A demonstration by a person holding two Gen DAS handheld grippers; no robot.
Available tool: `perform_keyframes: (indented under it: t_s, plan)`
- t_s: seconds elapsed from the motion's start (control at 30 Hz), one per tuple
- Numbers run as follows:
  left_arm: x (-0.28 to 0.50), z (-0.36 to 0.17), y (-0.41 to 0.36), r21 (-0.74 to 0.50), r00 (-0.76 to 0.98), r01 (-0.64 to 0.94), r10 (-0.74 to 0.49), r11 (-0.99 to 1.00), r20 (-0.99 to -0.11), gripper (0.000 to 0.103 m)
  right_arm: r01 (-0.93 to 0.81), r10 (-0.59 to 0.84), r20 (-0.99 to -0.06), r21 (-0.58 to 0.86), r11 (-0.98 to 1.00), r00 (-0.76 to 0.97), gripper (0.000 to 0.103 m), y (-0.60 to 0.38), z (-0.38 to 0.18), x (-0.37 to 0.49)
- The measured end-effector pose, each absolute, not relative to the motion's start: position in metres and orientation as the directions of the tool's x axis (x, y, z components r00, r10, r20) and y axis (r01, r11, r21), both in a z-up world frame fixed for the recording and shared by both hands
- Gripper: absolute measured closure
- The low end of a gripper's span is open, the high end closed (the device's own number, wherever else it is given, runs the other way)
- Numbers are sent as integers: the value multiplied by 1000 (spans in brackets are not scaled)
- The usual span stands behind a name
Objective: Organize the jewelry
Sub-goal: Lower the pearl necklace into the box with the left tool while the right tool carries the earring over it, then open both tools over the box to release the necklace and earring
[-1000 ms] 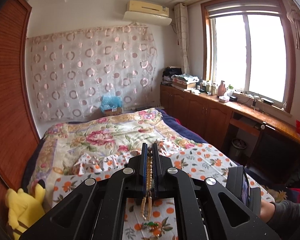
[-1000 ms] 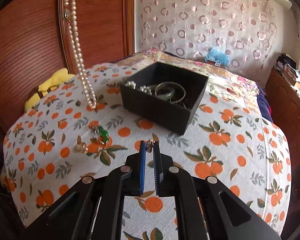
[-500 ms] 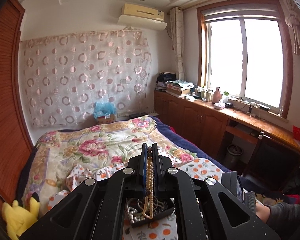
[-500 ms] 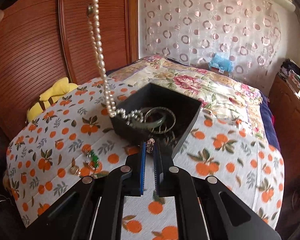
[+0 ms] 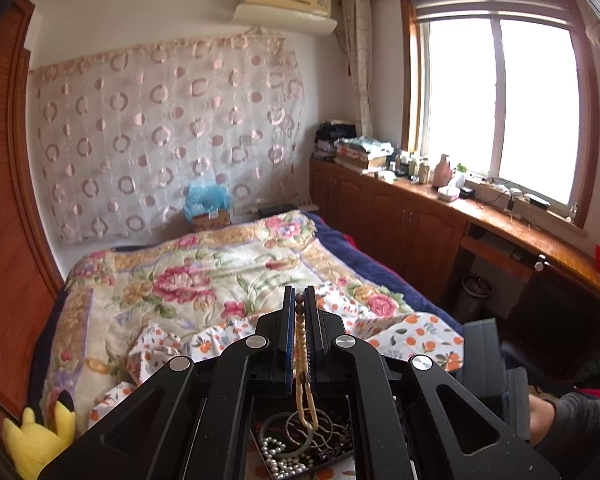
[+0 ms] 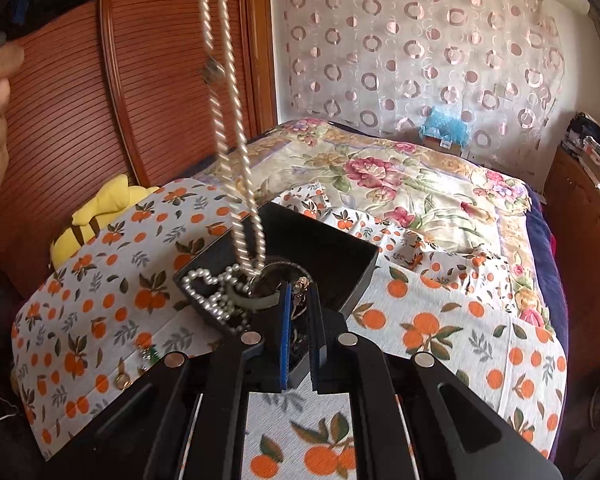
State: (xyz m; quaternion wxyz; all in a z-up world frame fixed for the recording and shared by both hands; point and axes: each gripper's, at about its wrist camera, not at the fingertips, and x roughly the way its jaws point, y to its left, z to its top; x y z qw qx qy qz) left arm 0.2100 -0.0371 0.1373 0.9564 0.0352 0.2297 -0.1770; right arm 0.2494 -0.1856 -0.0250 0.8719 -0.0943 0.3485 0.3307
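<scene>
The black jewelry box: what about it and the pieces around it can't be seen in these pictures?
- Black jewelry box: the left wrist view shows only a slice; the left hand-held gripper covers the rest.
- Pearl necklace: motion-blurred in the right wrist view, its top cut off by the frame.
- Small piece in the right hand-held gripper: too small to identify.
- Trinkets on the orange-print cloth: too tiny to name.

Spreading across the bed (image 6: 540, 248), over a floral quilt (image 6: 400, 184), an orange-print cloth (image 6: 440, 320). Sitting directly on that cloth, a black open box (image 6: 328, 256). Lying near the cloth's left front edge, a small green piece (image 6: 150, 354) and a gold ring (image 6: 121, 380). Leaning against the bed's left side, a yellow plush toy (image 6: 96, 216).
</scene>
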Motion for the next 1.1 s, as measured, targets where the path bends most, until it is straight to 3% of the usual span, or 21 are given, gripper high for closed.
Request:
perform_keyframes:
  t_s: [0.23, 0.5, 0.7, 1.1]
  plan:
    - [224, 96, -25, -41, 799, 328, -300, 944, -520, 99, -649, 520, -675, 80, 757, 524, 94, -180, -32, 269]
    - [227, 114, -15, -39, 825, 315, -294, 948, -483, 99, -664, 530, -671, 74, 744, 519, 94, -169, -31, 279]
    - [235, 104, -12, -36, 816, 305, -281, 952, -505, 99, -660, 532, -663, 75, 747, 527, 94, -169, -26, 284]
    - [235, 15, -18, -63, 703, 289, -257, 955, -664, 99, -630, 489, -701, 73, 773, 519, 94, -171, -52, 302]
